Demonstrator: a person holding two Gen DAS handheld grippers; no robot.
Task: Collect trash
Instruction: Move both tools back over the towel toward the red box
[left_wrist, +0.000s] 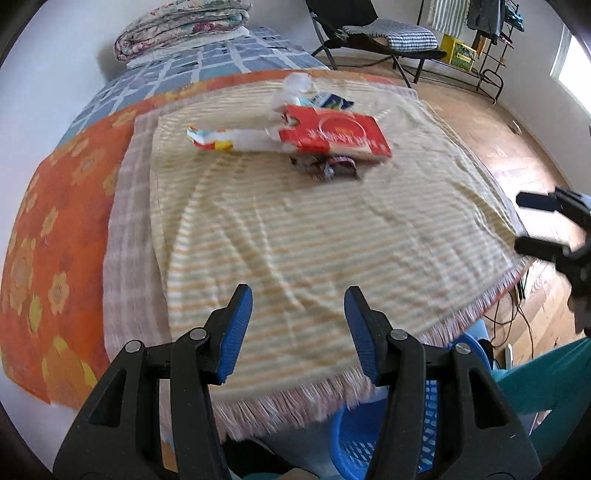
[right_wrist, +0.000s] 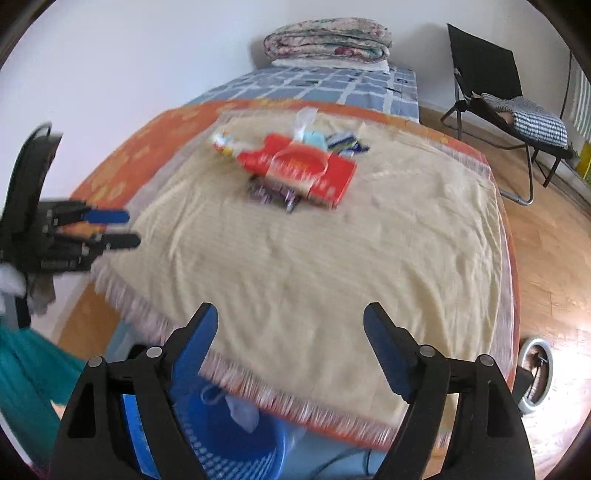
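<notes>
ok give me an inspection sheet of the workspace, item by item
surface: striped fringed cloth over an orange sheet on a bed
job's things: red box, dark wrappers, white-yellow packet, clear bag and blue packet heaped at the far end; blue basket below the near edge
clutter: folded quilt
grippers: left tongs open, empty; right tongs open, empty
cables: dark cables on the floor
surroundings: black chair, wood floor

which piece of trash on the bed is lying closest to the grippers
The dark purple crinkled wrapper, at the near edge of the pile. The flat red cardboard box sits just behind it.
</notes>
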